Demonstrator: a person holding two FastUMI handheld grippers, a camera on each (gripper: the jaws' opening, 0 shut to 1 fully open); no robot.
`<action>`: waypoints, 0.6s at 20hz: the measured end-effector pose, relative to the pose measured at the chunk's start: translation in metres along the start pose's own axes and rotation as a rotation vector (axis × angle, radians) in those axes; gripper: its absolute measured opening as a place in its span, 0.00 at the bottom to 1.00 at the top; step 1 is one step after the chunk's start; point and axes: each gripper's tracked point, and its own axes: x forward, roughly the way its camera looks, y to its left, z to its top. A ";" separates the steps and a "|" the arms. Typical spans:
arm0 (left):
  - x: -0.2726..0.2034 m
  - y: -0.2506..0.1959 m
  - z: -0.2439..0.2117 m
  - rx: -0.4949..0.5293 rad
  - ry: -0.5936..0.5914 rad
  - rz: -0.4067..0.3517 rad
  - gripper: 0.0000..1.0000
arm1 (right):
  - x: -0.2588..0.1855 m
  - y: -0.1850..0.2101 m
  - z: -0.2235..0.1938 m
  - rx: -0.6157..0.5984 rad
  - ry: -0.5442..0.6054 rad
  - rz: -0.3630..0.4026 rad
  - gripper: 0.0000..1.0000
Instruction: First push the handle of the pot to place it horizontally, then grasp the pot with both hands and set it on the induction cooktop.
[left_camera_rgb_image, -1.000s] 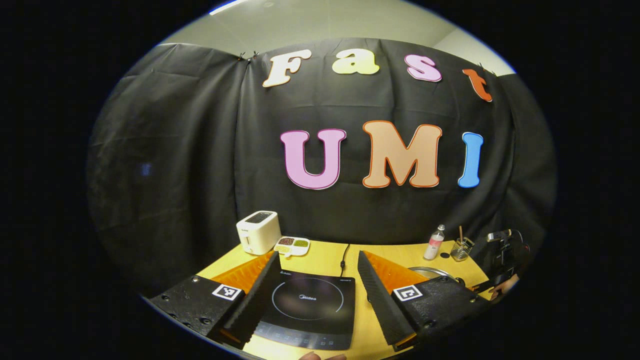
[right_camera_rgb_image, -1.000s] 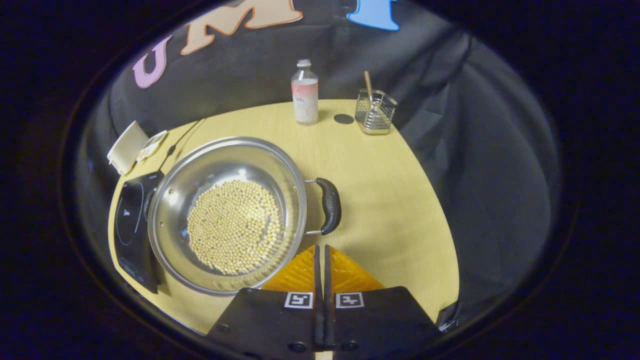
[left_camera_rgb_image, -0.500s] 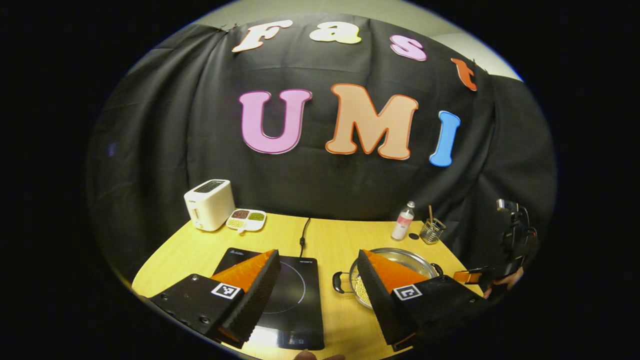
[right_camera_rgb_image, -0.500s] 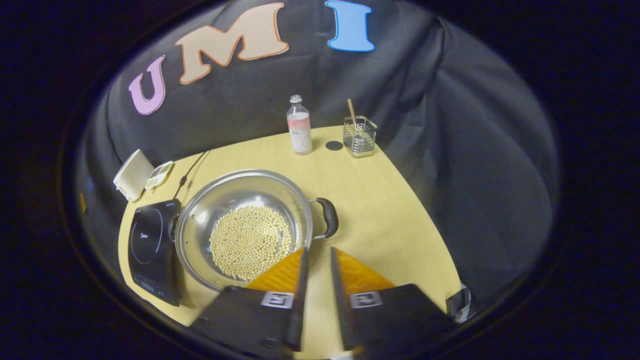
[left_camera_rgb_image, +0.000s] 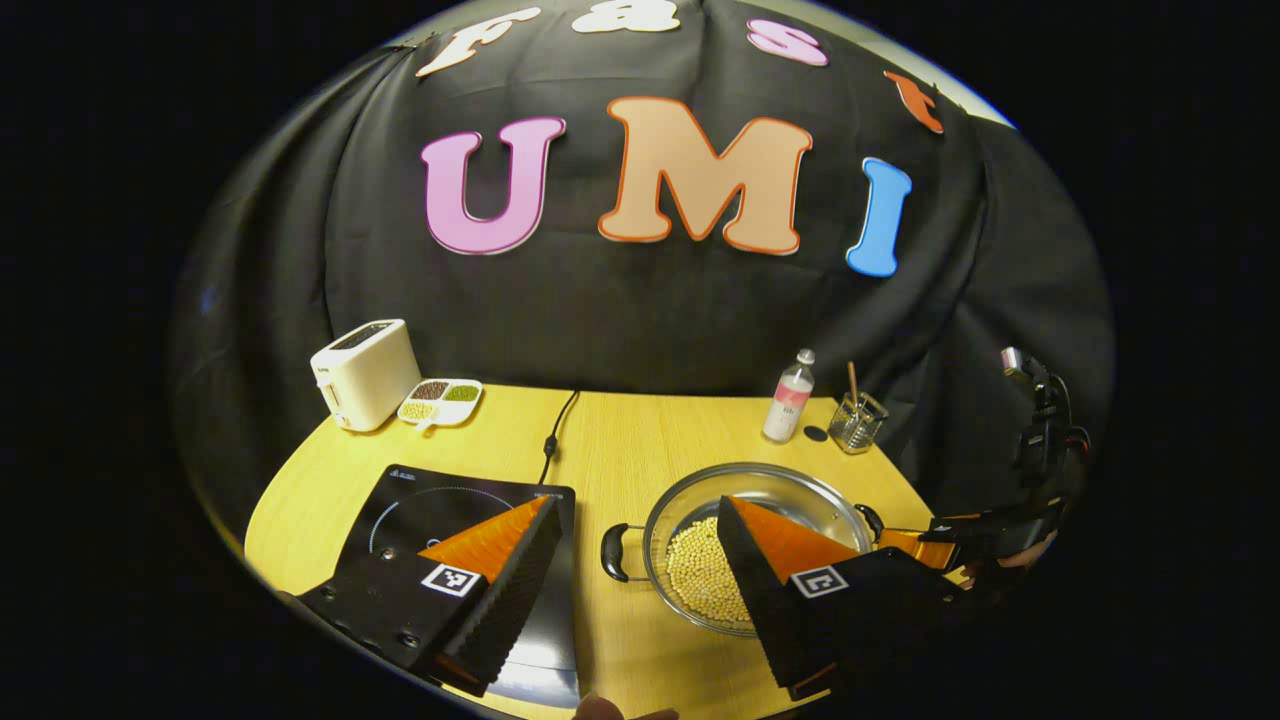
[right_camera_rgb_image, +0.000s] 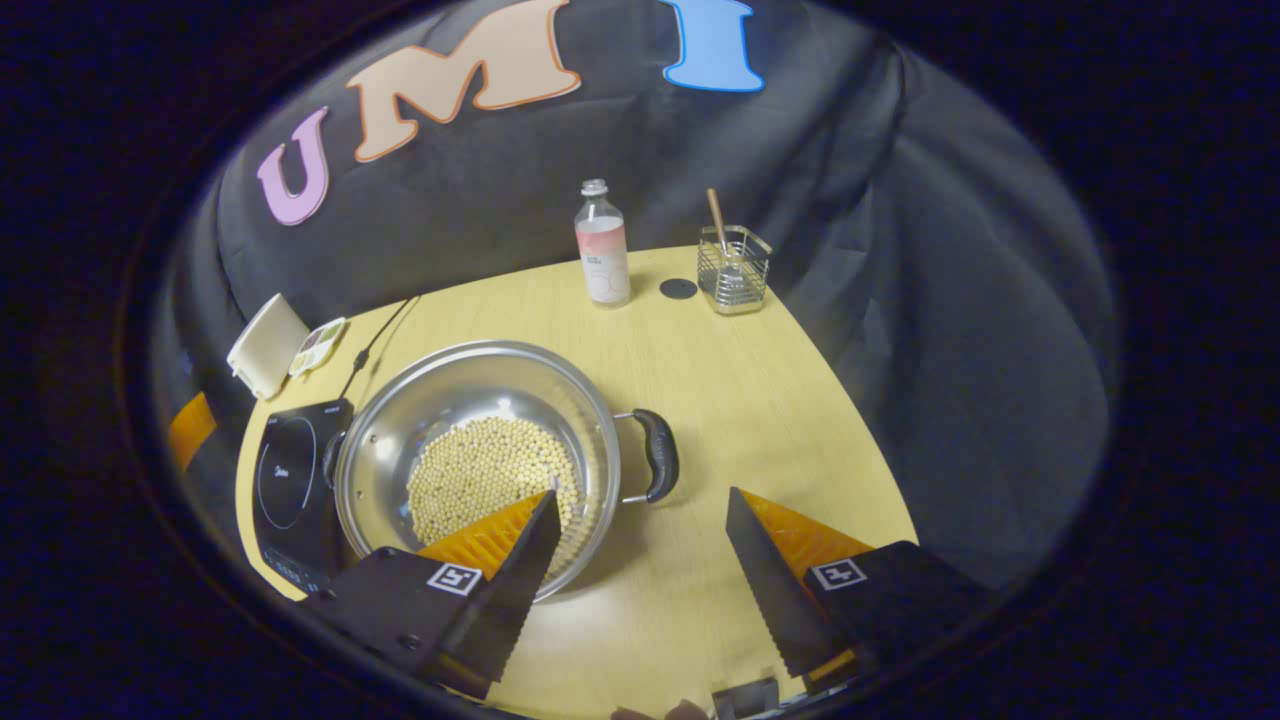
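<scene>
In the left gripper view the left hand-held gripper (left_camera_rgb_image: 640, 520) sits at the bottom of the frame with its 2 fingers spread wide apart and nothing between them; one finger lies over the near corner of the induction cooktop (left_camera_rgb_image: 440, 505), the other over the near side of the pot (left_camera_rgb_image: 750, 540). The pot, a shiny steel pan with a layer of pale beans (left_camera_rgb_image: 700, 575) in its bottom, stands on the yellow desk (left_camera_rgb_image: 620, 450) at lower centre-right of that frame, just beside the cooktop's right edge but not on it. Its black left handle (left_camera_rgb_image: 615, 552) points toward the cooktop and lies flat. At the far right edge of the same frame the right hand-held gripper (left_camera_rgb_image: 935, 545) comes in low, beside the pot's far handle, with a hand (left_camera_rgb_image: 1020, 555) behind it. In the right gripper view the right hand-held gripper (right_camera_rgb_image: 640, 510) has its 2 fingers well apart, holding nothing; the left finger overlaps the pot's near rim and the right finger hangs over bare desk, with the pot's black right handle (right_camera_rgb_image: 660, 455) just above the gap between them, untouched. At the back of the desk a white toaster (left_camera_rgb_image: 365, 372) and a small divided dish (left_camera_rgb_image: 440, 400) sit at upper left, a power cord (left_camera_rgb_image: 555, 435) runs from the cooktop toward the wall, and a clear bottle (right_camera_rgb_image: 603, 245), a dark round disc (right_camera_rgb_image: 678, 289) and a wire holder (right_camera_rgb_image: 735, 270) with a wooden stick in it stand at upper right.
</scene>
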 end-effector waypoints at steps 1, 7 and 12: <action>0.006 -0.003 -0.005 0.000 0.020 0.011 0.97 | 0.006 0.000 -0.001 0.009 0.011 0.008 0.98; 0.041 -0.004 -0.036 0.024 0.135 0.067 0.98 | 0.039 0.003 0.002 -0.004 0.039 0.043 0.94; 0.067 0.003 -0.071 0.020 0.249 0.092 0.98 | 0.054 0.008 0.003 -0.034 0.035 0.043 0.94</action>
